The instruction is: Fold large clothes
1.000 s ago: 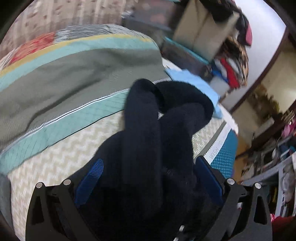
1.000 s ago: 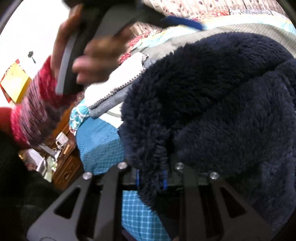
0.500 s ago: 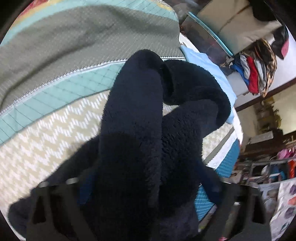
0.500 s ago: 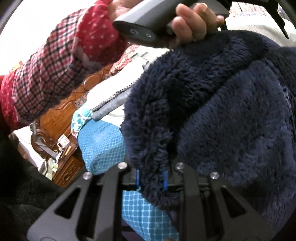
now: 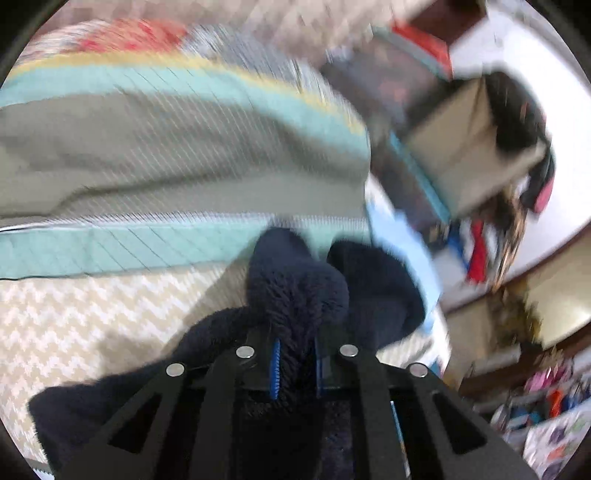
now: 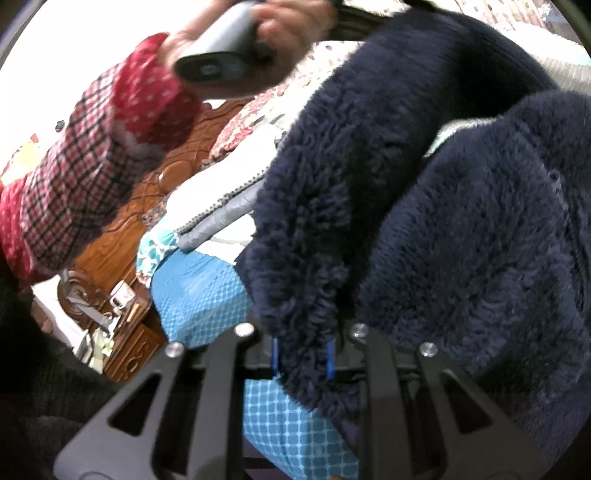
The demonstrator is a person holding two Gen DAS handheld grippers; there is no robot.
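Both claws clamped on a navy fleece garment above the bed.

The left claw has its blue-padded fingers pressed together on a bunched fold of the navy fleece garment, which rises straight ahead of the claw and spills down to its left over the bed's quilt, a cover of grey, teal and cream zigzag bands. The right claw is likewise closed on a thick edge of the same fleece; from that claw the fabric climbs up and to the right, filling most of the view. Up and left of the right claw, the person's left hand, in a red checked sleeve, grips the grey handle of the other tool. A carved wooden headboard lies left of the fleece.
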